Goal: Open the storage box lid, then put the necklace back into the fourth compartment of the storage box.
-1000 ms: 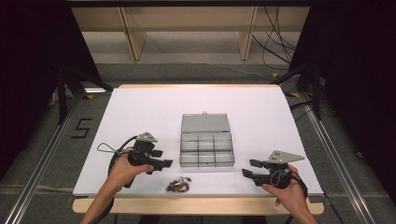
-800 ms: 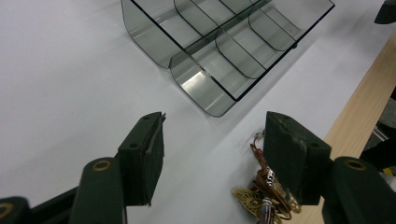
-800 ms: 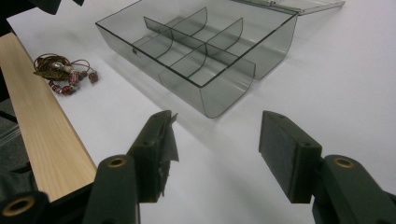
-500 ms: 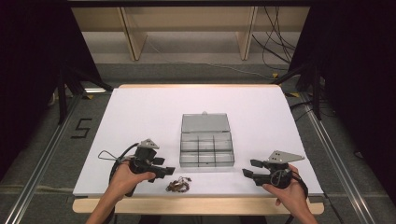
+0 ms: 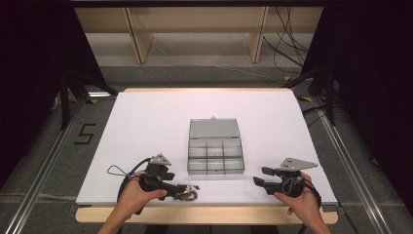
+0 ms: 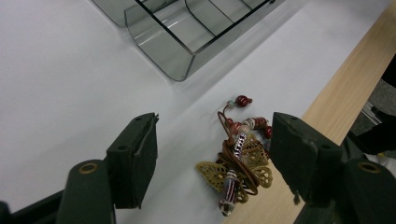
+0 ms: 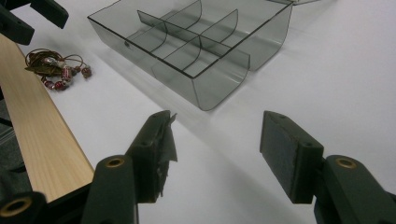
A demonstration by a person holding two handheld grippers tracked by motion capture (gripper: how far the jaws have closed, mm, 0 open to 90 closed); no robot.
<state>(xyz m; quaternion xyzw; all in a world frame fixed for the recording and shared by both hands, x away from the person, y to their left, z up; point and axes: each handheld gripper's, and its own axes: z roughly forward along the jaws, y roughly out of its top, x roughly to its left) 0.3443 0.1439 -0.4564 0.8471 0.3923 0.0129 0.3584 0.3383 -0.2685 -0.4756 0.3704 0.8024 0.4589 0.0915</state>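
Left claw just opening over the bead bracelet; right claw apart.

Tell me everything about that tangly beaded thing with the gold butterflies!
The tangled brown cord with red beads and gold filigree butterflies lies in a loose heap on the white tabletop, right at its near edge beside the bare wooden strip. The cord looks like leather; striped tube beads and round red beads are threaded on it, one red bead trailing out. The butterflies look like thin pierced metal. It sits between the open jaws of the left hand-held gripper, which do not touch it.
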